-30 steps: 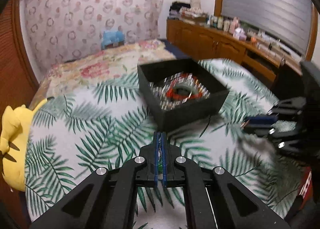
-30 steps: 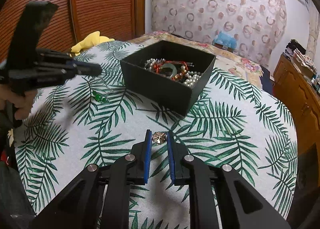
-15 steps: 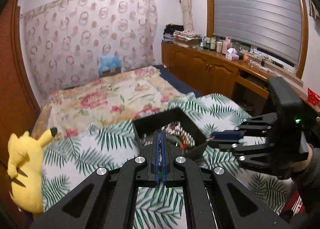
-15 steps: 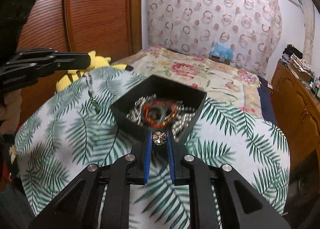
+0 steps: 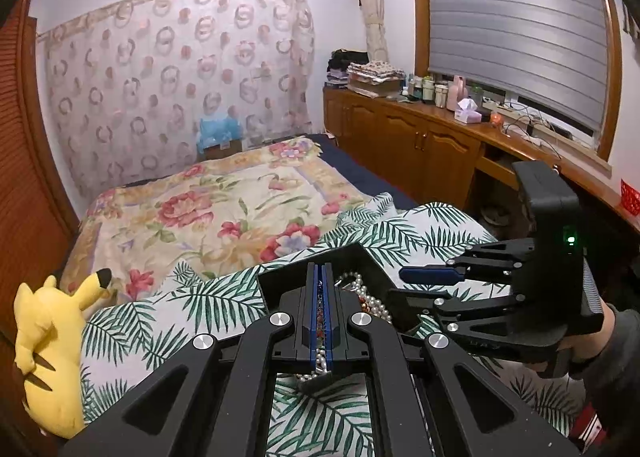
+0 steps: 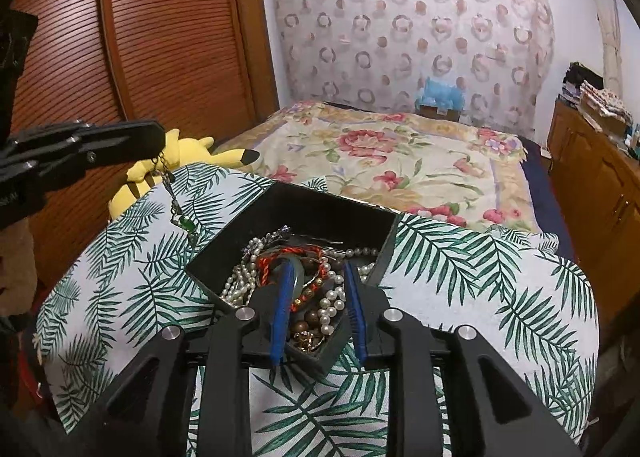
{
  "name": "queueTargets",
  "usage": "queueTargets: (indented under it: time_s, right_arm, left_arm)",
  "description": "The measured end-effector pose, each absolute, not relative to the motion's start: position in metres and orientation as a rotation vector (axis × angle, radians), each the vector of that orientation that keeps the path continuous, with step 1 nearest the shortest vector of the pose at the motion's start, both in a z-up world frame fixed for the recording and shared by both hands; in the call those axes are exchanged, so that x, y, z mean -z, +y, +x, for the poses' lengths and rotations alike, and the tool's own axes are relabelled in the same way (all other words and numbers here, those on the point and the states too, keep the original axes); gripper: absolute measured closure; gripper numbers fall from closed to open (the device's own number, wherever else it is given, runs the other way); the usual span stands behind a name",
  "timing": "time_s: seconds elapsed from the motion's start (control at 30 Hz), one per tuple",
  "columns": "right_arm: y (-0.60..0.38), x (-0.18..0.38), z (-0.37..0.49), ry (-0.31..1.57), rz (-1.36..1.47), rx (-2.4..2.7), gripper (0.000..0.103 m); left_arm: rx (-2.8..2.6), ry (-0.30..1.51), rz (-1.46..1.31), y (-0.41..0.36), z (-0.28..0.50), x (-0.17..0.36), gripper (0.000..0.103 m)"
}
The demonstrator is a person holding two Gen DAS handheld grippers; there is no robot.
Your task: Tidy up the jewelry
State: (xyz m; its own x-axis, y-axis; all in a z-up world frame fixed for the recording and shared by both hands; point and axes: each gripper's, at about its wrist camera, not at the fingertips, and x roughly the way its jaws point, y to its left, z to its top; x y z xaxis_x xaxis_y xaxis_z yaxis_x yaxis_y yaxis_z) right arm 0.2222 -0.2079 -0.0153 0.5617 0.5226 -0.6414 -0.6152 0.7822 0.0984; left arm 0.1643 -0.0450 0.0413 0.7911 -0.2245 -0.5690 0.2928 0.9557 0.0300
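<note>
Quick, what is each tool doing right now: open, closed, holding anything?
Left tool: closed on a green pendant necklace.
Right tool: open, empty, over the black jewelry box.

Box [image 6: 320,213] on the leaf-print cloth [image 6: 480,277], near its far edge; necklaces and bracelets [image 6: 316,293] heaped inside. Right gripper [image 6: 318,297] low over the box's near corner, parted fingers straddling the heap. Left gripper [image 6: 154,143] to the left of the box and above the cloth, pinched on a pendant chain [image 6: 176,201] dangling beside the box's left wall. Plush toy [image 5: 52,345] at the cloth's left edge. Bed [image 6: 392,161] behind the box; cabinets [image 5: 420,145] along the right wall.
</note>
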Motion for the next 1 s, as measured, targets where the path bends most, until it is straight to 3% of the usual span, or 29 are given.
queueTargets:
  time_s: [0.47,0.67,0.8,0.83,0.93,1.0]
  right_arm:
    - [-0.219,0.015,0.197,0.68,-0.143,-0.621,0.075]
    - [-0.219,0.014,0.19,0.668,-0.14,-0.614,0.075]
    - [-0.22,0.013,0.183,0.659,-0.135,-0.587,0.073]
    - [-0.22,0.013,0.181,0.656,-0.136,-0.582,0.066]
    - [-0.223,0.012,0.174,0.637,-0.14,-0.553,0.047]
    - [-0.226,0.012,0.17,0.634,-0.13,-0.545,0.042]
  left_arm:
    - [0.243,0.659,0.089,-0.042,0.178,-0.017,0.099]
    - [0.226,0.665,0.084,-0.038,0.174,-0.011,0.078]
    - [0.191,0.648,0.097,-0.036,0.164,-0.008,0.04]
    - [0.175,0.644,0.104,-0.035,0.161,-0.006,0.031]
    - [0.14,0.644,0.105,-0.03,0.153,0.001,0.017]
    - [0.121,0.648,0.094,-0.025,0.149,0.004,0.014]
